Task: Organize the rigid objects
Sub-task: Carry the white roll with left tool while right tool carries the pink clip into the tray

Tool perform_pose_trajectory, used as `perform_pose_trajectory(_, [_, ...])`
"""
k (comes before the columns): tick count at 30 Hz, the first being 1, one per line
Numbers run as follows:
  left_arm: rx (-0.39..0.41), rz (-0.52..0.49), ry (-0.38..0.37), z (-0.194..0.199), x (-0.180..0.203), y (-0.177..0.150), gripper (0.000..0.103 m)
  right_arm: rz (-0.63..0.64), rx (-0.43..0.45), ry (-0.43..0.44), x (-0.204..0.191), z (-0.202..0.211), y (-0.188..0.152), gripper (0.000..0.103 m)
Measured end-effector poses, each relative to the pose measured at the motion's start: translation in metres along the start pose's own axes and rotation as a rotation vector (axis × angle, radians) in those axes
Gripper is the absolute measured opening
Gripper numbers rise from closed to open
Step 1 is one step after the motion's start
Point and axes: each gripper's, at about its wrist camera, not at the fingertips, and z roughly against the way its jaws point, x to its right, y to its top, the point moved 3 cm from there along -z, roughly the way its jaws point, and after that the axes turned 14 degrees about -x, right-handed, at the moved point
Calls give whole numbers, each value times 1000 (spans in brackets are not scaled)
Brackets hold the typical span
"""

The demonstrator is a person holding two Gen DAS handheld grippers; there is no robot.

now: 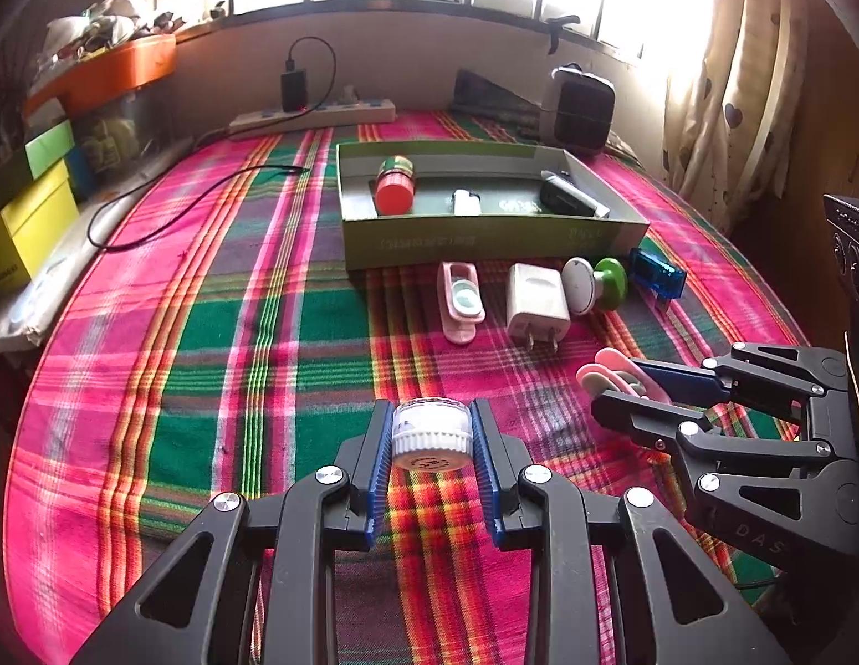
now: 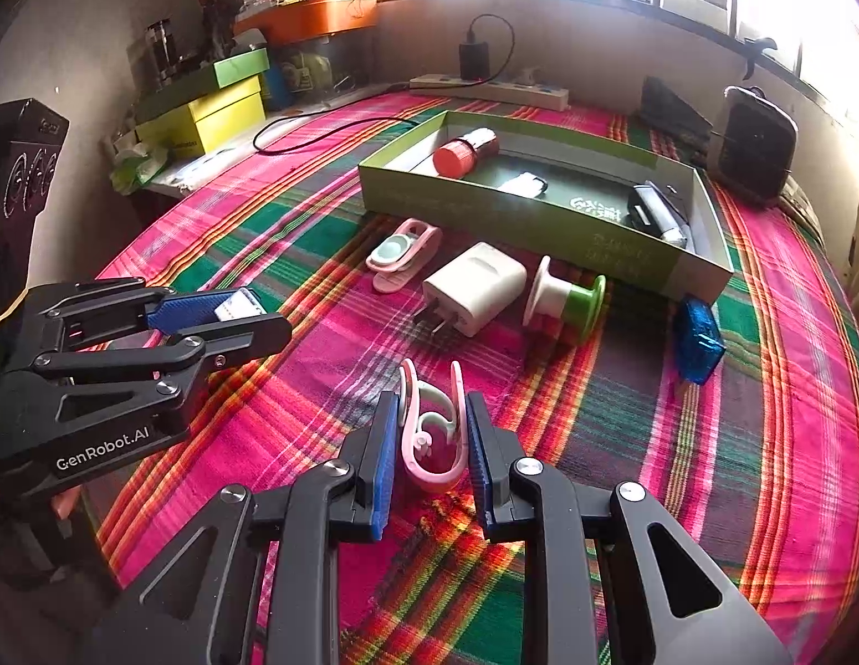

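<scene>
My left gripper (image 1: 429, 432) is shut on a small white-capped jar (image 1: 429, 435), held above the plaid cloth; it also shows in the right wrist view (image 2: 238, 305). My right gripper (image 2: 432, 432) is shut on a pink clip (image 2: 432, 432), also seen in the left wrist view (image 1: 618, 377). A green box (image 1: 485, 238) holds a red-lidded jar (image 1: 394, 188), a small white item (image 1: 465, 202) and a black-and-silver device (image 1: 571, 197). In front of it lie another pink clip (image 1: 460, 302), a white charger (image 1: 537, 302), a green-and-white spool (image 1: 596, 285) and a blue USB device (image 1: 656, 271).
A power strip (image 1: 313, 113) with a black adapter and cable lies at the back. A dark speaker (image 1: 582, 108) stands at the back right. Yellow and green boxes (image 1: 25, 205) and an orange tray (image 1: 108, 69) are at the left. A curtain (image 1: 723, 83) hangs at the right.
</scene>
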Motion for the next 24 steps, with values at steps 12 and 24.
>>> perform_pose_trajectory(12, [27, -18, 3, 8, 6, 22, 26, -35, 35, -9, 17, 13, 12, 24])
perform_pose_trajectory(24, [43, -32, -29, 8, 11, 59, 26, -65, 66, -33, 43, 26, 36, 24])
